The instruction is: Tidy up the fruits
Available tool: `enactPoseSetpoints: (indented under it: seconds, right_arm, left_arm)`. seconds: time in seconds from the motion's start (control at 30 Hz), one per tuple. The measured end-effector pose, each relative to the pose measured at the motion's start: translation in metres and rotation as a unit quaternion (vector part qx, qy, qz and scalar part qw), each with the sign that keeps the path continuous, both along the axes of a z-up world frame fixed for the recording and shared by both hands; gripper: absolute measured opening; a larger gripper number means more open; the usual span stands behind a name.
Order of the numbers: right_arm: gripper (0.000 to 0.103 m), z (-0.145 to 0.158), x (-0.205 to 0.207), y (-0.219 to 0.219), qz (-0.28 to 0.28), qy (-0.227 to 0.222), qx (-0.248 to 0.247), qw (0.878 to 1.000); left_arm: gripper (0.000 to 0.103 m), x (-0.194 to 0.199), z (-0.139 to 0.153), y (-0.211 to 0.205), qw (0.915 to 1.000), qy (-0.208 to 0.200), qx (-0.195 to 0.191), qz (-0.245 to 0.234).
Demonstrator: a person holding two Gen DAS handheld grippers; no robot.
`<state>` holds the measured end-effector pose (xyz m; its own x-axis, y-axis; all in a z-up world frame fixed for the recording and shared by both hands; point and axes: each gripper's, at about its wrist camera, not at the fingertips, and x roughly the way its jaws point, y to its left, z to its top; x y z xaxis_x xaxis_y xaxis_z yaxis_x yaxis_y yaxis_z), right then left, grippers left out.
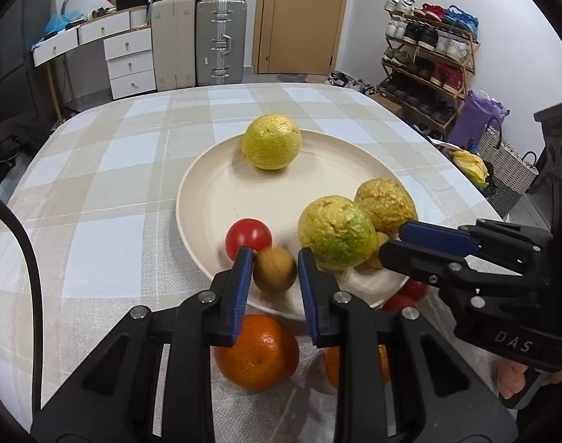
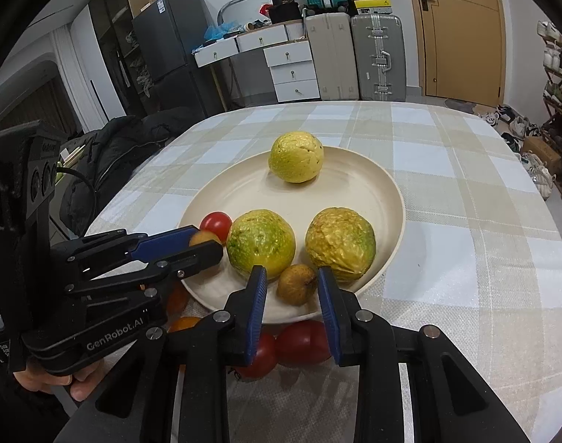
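Observation:
A cream plate (image 1: 185, 199) on the checked tablecloth carries three rough yellow-green fruits (image 1: 271, 142) (image 1: 336, 232) (image 1: 386, 203) and a red tomato (image 1: 248, 238). Over the plate's near rim, my left gripper (image 1: 275, 254) is shut on a small brown fruit (image 1: 274, 271), which looks blurred. To its right, my right gripper (image 2: 291, 271) is shut on a second small brown fruit (image 2: 297, 284) at the rim, just in front of two of the yellow-green fruits. Each view also shows the other gripper from the side: the right gripper (image 1: 391, 239) and the left gripper (image 2: 207, 240).
Off the plate, under the grippers, lie an orange (image 1: 257, 350) and two red tomatoes (image 2: 303, 343) on the cloth. The table edge (image 1: 59, 125) curves round on the left and at the back. Suitcases (image 1: 221, 40) and a shoe rack (image 1: 428, 59) stand beyond it.

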<state>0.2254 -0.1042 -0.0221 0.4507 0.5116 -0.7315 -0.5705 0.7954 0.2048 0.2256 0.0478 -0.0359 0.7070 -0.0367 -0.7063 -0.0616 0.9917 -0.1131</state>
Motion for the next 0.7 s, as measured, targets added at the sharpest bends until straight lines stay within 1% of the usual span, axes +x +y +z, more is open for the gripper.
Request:
enactPoseSetpoints:
  seconds: [0.07, 0.13, 0.17, 0.2, 0.23, 0.27, 0.3, 0.33, 0.37, 0.4, 0.43, 0.53, 0.6, 0.63, 0.7]
  right_arm:
    - [0.033, 0.003, -0.004, -0.002, 0.002, -0.001, 0.002, 1.0]
    - [0.038, 0.006, -0.009, -0.005, 0.001, -0.011, 0.0, 1.0]
    - [0.046, 0.008, -0.012, -0.007, 0.001, -0.015, -0.002, 1.0]
    - [0.052, 0.009, -0.015, -0.009, 0.0, -0.02, -0.004, 1.0]
    - [0.054, 0.011, -0.019, -0.011, -0.003, -0.028, -0.006, 1.0]
    - [0.061, 0.012, -0.021, -0.013, -0.005, -0.032, -0.008, 0.999]
    - [0.074, 0.013, -0.024, -0.015, -0.007, -0.035, -0.009, 0.999]
    - [0.082, 0.014, -0.027, -0.018, -0.012, -0.038, -0.008, 0.999]
    - [0.094, 0.016, -0.03, -0.021, -0.016, -0.042, -0.005, 0.999]
    - [0.1, 0.018, -0.033, -0.026, -0.024, -0.051, 0.002, 0.998]
    - [0.1, 0.019, -0.035, -0.028, -0.027, -0.055, 0.007, 0.998]
    - [0.101, 0.022, -0.034, -0.031, -0.03, -0.052, 0.002, 0.998]
    - [0.102, 0.023, -0.034, -0.033, -0.033, -0.048, 0.003, 0.998]
    - [0.103, 0.023, -0.034, -0.035, -0.032, -0.043, 0.005, 0.999]
    - [0.103, 0.023, -0.036, -0.037, -0.029, -0.039, 0.005, 0.999]
  left_arm:
    - [0.024, -0.004, 0.001, 0.0, 1.0, -0.004, 0.002, -0.001]
    - [0.03, -0.01, 0.003, -0.001, 0.9999, -0.01, 0.007, -0.004]
    - [0.037, -0.014, 0.005, -0.002, 0.9999, -0.014, 0.007, -0.007]
    - [0.049, -0.018, 0.007, -0.002, 0.9998, -0.018, 0.008, -0.008]
    - [0.057, -0.023, 0.009, -0.002, 0.9997, -0.022, 0.009, -0.006]
    - [0.071, -0.029, 0.013, -0.001, 0.9995, -0.031, 0.01, -0.002]
    - [0.08, -0.035, 0.015, 0.0, 0.9992, -0.039, 0.01, 0.002]
    - [0.082, -0.04, 0.018, 0.002, 0.9989, -0.046, 0.009, 0.006]
    - [0.083, -0.045, 0.021, 0.004, 0.9987, -0.05, 0.006, 0.007]
    - [0.083, -0.049, 0.023, 0.005, 0.9987, -0.05, 0.004, 0.007]
    - [0.083, -0.053, 0.024, 0.007, 0.9987, -0.049, 0.001, 0.01]
    - [0.09, -0.068, 0.028, 0.013, 0.9986, -0.049, -0.01, 0.018]
    - [0.099, -0.078, 0.032, 0.015, 0.9981, -0.056, -0.008, 0.025]
    - [0.101, -0.083, 0.033, 0.016, 0.9978, -0.061, -0.003, 0.028]
    - [0.102, -0.09, 0.036, 0.017, 0.9976, -0.064, 0.002, 0.027]
